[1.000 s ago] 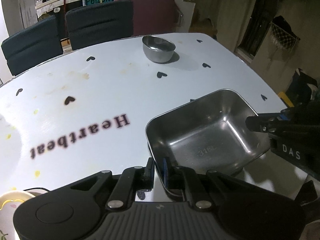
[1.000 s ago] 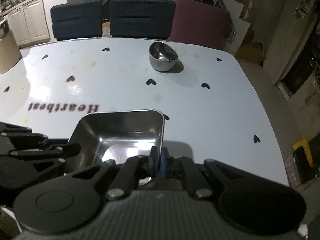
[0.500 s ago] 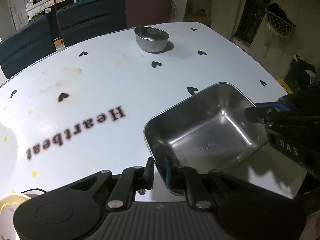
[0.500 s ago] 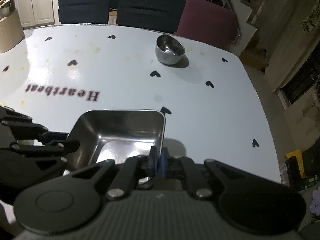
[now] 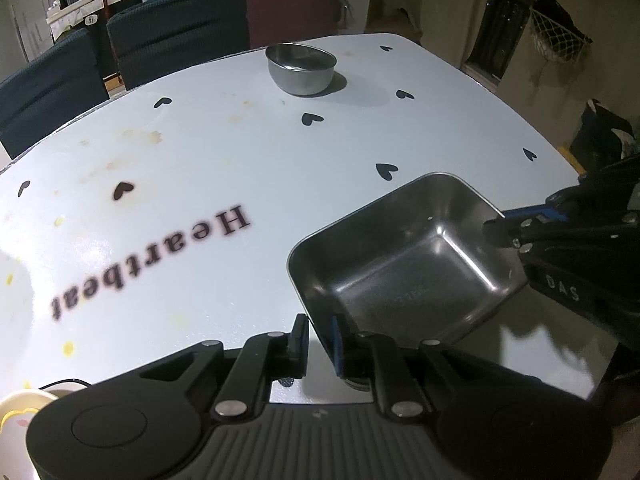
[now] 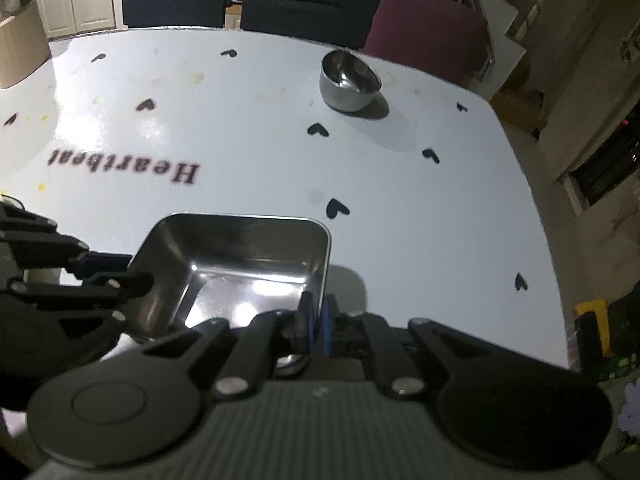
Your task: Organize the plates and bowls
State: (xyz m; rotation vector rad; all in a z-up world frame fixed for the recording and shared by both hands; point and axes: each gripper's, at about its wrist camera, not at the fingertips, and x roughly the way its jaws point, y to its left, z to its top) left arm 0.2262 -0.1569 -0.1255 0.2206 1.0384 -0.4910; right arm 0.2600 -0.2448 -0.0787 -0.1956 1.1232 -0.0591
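Tray [image 5: 404, 264] at my left camera's 4 o'clock, right gripper [image 6: 316, 320] clamped on its rim, left gripper [image 5: 318, 338] just easing apart around the near corner, so I carry it level toward the bowl [image 5: 301, 67] at 12.

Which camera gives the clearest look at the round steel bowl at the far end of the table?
The left wrist view: the round steel bowl appears sharp there, rim and side wall fully visible. The right wrist view shows the same bowl whole too, but blurrier.
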